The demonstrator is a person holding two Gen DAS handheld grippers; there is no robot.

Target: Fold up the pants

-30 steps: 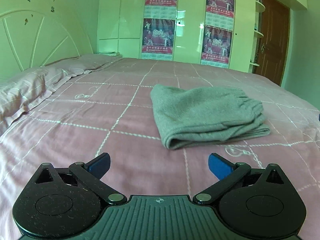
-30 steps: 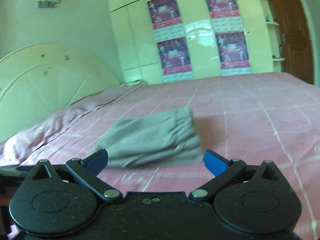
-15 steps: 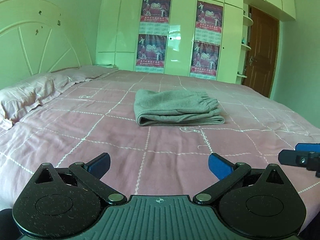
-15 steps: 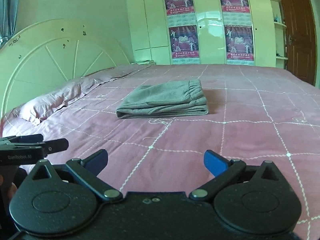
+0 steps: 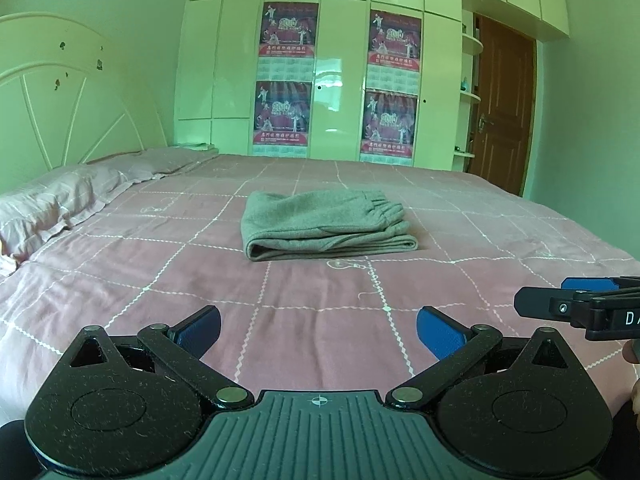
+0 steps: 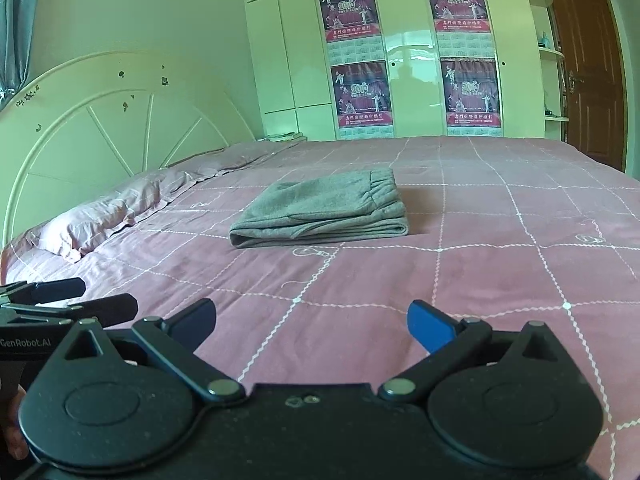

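The grey pants (image 5: 326,224) lie folded in a flat stack in the middle of the pink bed, elastic waistband to the right; they also show in the right wrist view (image 6: 324,210). My left gripper (image 5: 318,326) is open and empty, held well back from the pants near the bed's front edge. My right gripper (image 6: 312,322) is open and empty, equally far back. The right gripper shows at the right edge of the left wrist view (image 5: 576,300), and the left gripper at the left edge of the right wrist view (image 6: 68,300).
The pink checked bedspread (image 5: 160,280) covers the bed. Pillows (image 5: 60,204) lie along the left by a white headboard (image 5: 60,120). A white wardrobe with posters (image 5: 336,80) stands behind the bed, a brown door (image 5: 504,104) at the right.
Both grippers have pulled back and away from the folded pants, which now look smaller and farther off. Each gripper has come into the other's view. The pants have not moved.
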